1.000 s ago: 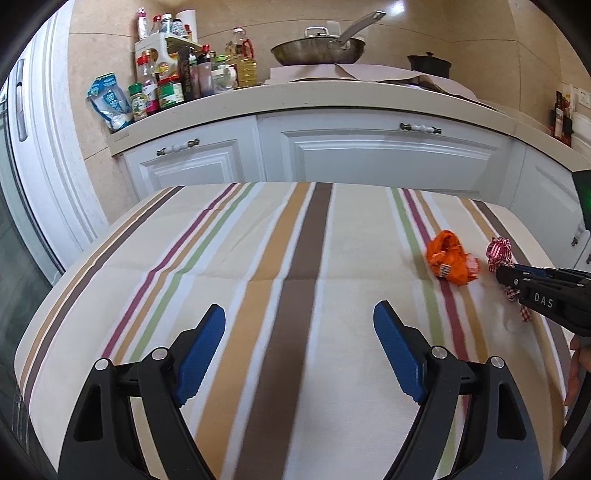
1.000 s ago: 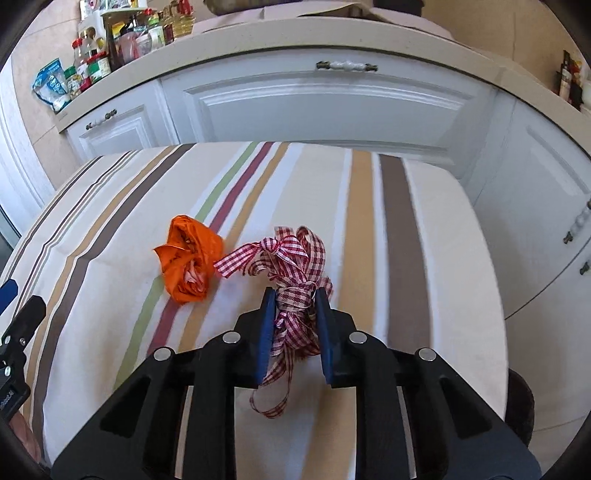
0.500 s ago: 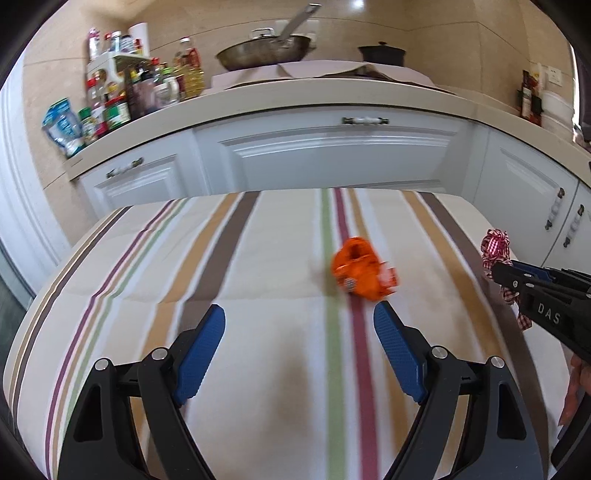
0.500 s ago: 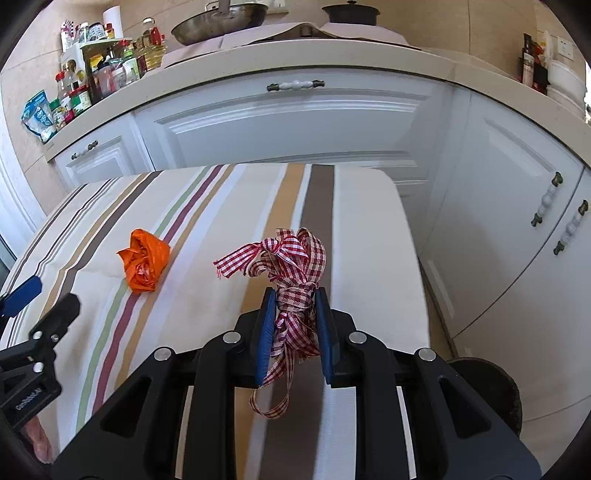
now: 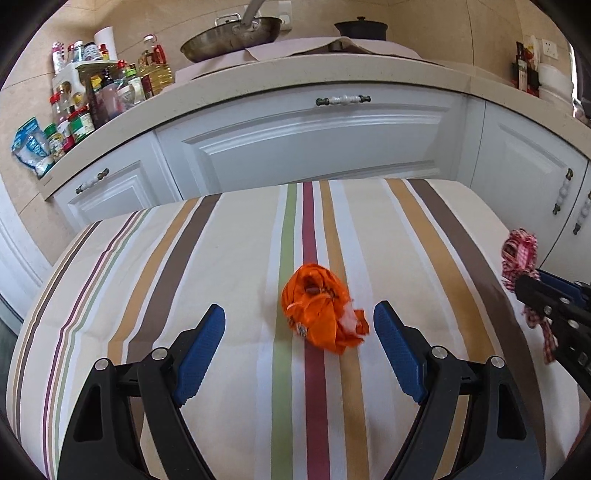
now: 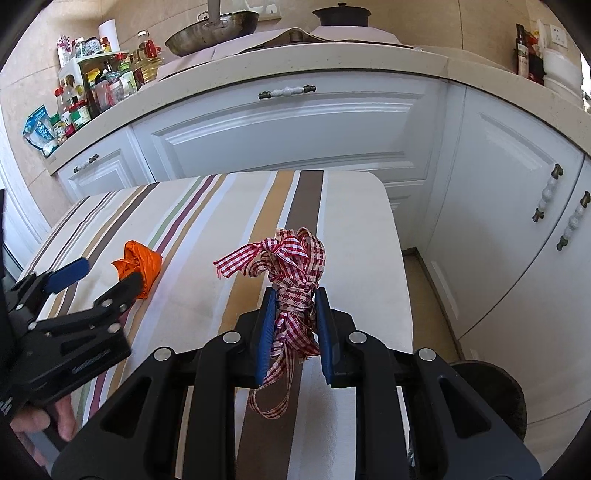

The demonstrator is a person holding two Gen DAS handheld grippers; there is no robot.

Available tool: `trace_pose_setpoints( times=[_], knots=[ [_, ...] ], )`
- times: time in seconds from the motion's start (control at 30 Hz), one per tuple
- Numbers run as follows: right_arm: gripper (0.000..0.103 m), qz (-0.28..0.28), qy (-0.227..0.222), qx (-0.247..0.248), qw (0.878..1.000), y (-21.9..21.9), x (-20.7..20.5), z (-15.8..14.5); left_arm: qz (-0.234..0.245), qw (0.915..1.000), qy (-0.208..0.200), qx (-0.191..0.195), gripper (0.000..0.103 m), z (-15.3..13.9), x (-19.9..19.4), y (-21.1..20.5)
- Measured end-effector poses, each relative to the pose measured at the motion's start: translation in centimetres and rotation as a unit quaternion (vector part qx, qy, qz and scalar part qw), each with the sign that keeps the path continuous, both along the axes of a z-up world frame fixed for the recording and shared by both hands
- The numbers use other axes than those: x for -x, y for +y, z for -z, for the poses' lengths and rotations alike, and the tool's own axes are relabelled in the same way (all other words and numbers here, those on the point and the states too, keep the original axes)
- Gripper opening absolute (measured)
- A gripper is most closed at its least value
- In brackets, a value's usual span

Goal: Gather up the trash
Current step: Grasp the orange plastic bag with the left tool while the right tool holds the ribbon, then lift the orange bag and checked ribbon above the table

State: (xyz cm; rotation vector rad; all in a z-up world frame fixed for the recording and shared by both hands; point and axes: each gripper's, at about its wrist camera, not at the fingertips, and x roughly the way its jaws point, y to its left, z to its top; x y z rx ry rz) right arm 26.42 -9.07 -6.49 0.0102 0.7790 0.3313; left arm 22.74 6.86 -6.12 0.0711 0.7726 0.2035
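A crumpled orange wrapper [image 5: 320, 308] lies on the striped tablecloth [image 5: 221, 266]. My left gripper [image 5: 299, 323] stands open, its blue pads on either side of the wrapper's near end without touching it. From the right wrist view the same orange wrapper [image 6: 139, 263] sits at the left gripper [image 6: 105, 273] tips. My right gripper [image 6: 294, 301] is shut on a bundle of red-and-white checked ribbon [image 6: 291, 266], held above the table near its right edge. That ribbon [image 5: 519, 253] also shows at the right of the left wrist view.
White kitchen cabinets [image 5: 317, 136] run behind the table and along the right. The counter holds bottles and jars [image 5: 92, 107], a pan [image 5: 231, 37] and a dark pot [image 5: 361, 28]. A dark round object [image 6: 491, 391] sits on the floor beside the table's right edge.
My left gripper has swung to the right, bringing the orange wrapper from the far right to between its open jaws. The right gripper carried the ribbon rightward toward the table's edge.
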Motion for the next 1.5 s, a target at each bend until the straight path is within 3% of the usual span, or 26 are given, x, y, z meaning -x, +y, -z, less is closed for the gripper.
trace_pose_setpoints(
  times=[0.07,0.13,0.27,0.63,0.87,1.5],
  knots=[
    [0.021,0.001,0.001,-0.002,1.0,-0.1,0.0,0.1,0.003,0.9999,0.009,0.009,0.078,0.3,-0.4,0.1],
    [0.021,0.0,0.002,-0.003,1.0,-0.1,0.0,0.2,0.005,0.9994,0.022,0.025,0.062,0.7,-0.7,0.4],
    [0.021,0.0,0.002,-0.003,1.0,-0.1,-0.1,0.2,0.011,0.9985,0.033,0.041,0.041,1.1,-0.9,0.6],
    [0.021,0.0,-0.005,-0.007,1.0,0.0,0.7,-0.2,0.027,0.9988,0.015,0.037,0.039,0.5,0.6,0.0],
    [0.021,-0.003,-0.012,-0.01,1.0,0.0,2.3,-0.6,0.026,0.9992,-0.023,0.017,0.039,-0.9,3.7,-0.2],
    [0.021,-0.017,-0.049,-0.015,0.999,0.1,11.1,-1.7,-0.006,0.9968,-0.069,0.04,0.039,-3.2,12.1,1.6]
  ],
)
